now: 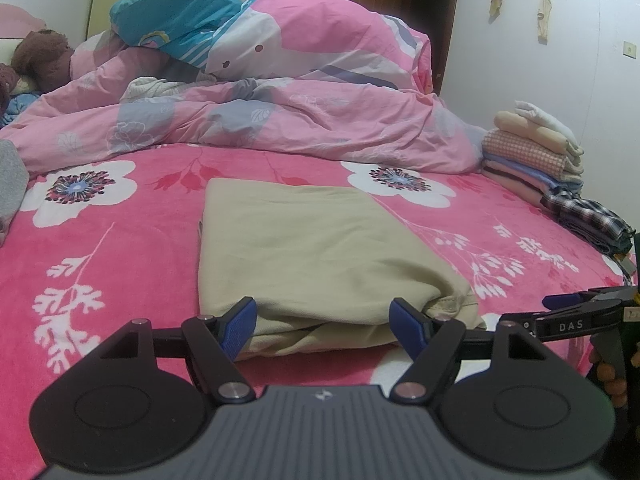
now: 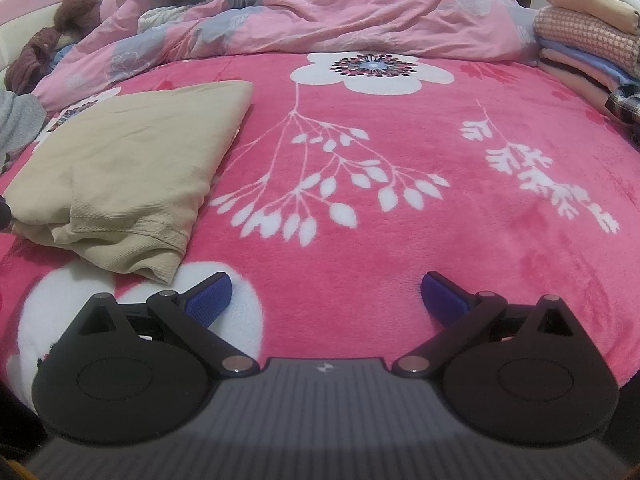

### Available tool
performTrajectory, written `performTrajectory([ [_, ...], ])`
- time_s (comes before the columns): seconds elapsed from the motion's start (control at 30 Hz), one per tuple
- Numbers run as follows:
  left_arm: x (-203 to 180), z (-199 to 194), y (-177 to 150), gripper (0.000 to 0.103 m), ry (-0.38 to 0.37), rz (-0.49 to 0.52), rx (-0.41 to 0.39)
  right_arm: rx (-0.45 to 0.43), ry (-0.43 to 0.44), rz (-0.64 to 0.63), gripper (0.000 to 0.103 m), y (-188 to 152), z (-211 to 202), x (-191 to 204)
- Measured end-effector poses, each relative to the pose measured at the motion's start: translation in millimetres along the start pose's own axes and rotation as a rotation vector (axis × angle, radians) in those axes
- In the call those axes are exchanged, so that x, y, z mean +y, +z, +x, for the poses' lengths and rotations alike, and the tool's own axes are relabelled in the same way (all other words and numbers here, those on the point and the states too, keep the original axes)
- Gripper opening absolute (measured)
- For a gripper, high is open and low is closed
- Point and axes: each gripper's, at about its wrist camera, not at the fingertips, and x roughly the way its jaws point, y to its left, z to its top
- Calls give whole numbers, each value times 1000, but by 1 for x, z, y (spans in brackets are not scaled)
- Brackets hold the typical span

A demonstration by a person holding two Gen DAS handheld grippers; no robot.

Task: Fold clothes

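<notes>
Item: beige cotton garment [image 1: 316,256], folded into a long rectangle, lying on the pink floral fleece bed [image 1: 120,280]. Left tongs [image 1: 324,326] gape astride its near edge; right tongs [image 2: 324,300] gape, empty, alongside. Advice: pinch both near corners evenly before folding away.

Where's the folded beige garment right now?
The folded beige garment lies flat on the pink flowered blanket, straight ahead of the open left gripper. The stack of folded clothes sits farther back to its right.
</notes>
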Motion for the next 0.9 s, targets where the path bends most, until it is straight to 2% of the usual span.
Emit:
performTrajectory([
  [0.2,-1,-1,3,74,5,31,1,-8,54,18,102,6,-9,-8],
  [0.37,-5,-4,4,74,8,93,-1,-122,185,43,102,21,-25,-9],
  [0.53,-10,-6,-1,74,39,200,6,-209,293,-82,99,40,-37,23],
  [0.63,-12,0,-4,73,96,262,23,-246,341,-197,93,44,-42,47],
  [0.7,-13,5,-5,70,134,295,28,-255,349,-269,79,45,-44,63],
  [0.8,-13,10,-6,70,161,335,16,-243,363,-337,66,44,-41,82],
  [0.9,-16,15,-7,70,179,374,2,-233,384,-383,56,43,-39,94],
])
